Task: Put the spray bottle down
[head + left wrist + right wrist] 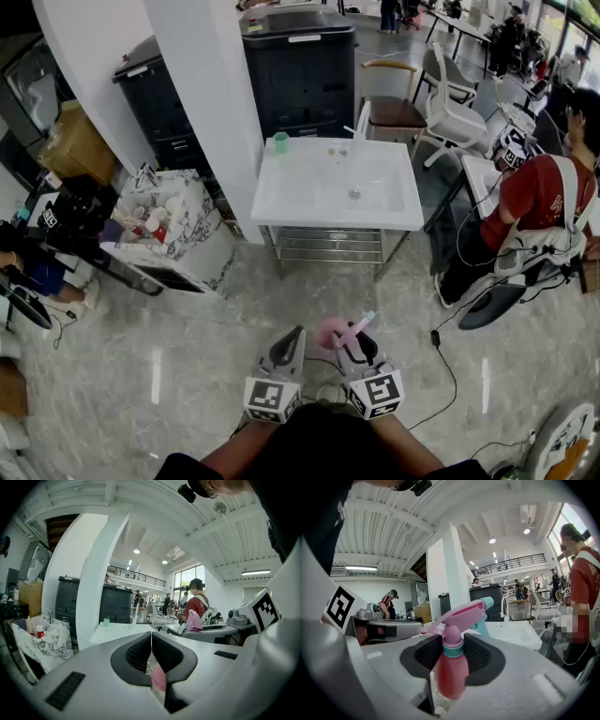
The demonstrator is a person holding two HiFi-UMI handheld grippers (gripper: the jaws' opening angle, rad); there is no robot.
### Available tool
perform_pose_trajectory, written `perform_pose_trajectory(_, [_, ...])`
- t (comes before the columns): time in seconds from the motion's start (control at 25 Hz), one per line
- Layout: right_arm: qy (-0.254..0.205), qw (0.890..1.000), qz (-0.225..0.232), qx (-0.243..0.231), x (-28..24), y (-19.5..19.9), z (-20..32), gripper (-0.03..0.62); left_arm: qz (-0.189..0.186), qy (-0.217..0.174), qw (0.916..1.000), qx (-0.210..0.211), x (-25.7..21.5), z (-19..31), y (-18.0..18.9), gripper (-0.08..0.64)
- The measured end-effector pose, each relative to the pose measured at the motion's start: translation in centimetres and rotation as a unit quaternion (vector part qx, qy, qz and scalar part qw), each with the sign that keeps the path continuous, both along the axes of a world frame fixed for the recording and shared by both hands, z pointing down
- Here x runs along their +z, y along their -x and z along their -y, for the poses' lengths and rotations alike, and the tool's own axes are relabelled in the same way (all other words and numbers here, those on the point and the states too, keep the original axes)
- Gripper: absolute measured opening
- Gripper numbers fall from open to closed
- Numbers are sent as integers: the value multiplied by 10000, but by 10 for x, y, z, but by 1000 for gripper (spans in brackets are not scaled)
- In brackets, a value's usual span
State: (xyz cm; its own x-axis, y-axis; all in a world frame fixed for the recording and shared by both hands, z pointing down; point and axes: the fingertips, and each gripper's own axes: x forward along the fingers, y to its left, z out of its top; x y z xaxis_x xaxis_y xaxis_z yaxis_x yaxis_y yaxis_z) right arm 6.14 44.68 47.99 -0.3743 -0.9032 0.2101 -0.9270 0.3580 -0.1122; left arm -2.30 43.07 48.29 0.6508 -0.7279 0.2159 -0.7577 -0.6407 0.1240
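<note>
I count two grippers: the left gripper (289, 339) and the right gripper (354, 349). One spray bottle (339, 333), pink. One white sink table (309, 202), bearing one green cup (280, 142) and one tap (359, 129). Two dark units: the larger cabinet (300, 75) and the smaller cabinet (155, 103). One wooden chair (392, 111). One white pillar (211, 103). One seated person in red (530, 202).

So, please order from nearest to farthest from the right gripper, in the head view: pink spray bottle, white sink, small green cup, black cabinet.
1. Pink spray bottle: held by the right gripper.
2. White sink: ahead.
3. Small green cup: sink's far-left corner.
4. Black cabinet: behind sink.
</note>
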Motion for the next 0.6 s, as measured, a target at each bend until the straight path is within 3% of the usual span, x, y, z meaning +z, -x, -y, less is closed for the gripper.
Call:
perform_pose_trajectory(0.32, [-44,9999,96,73,-4,0,10,139,84,-74,9999,-63,2,8,9,20])
perform_pose_trajectory(0.6, [7,9999,127,54,2,12,34,140,-120,61,9998,-153,12,30,27,20])
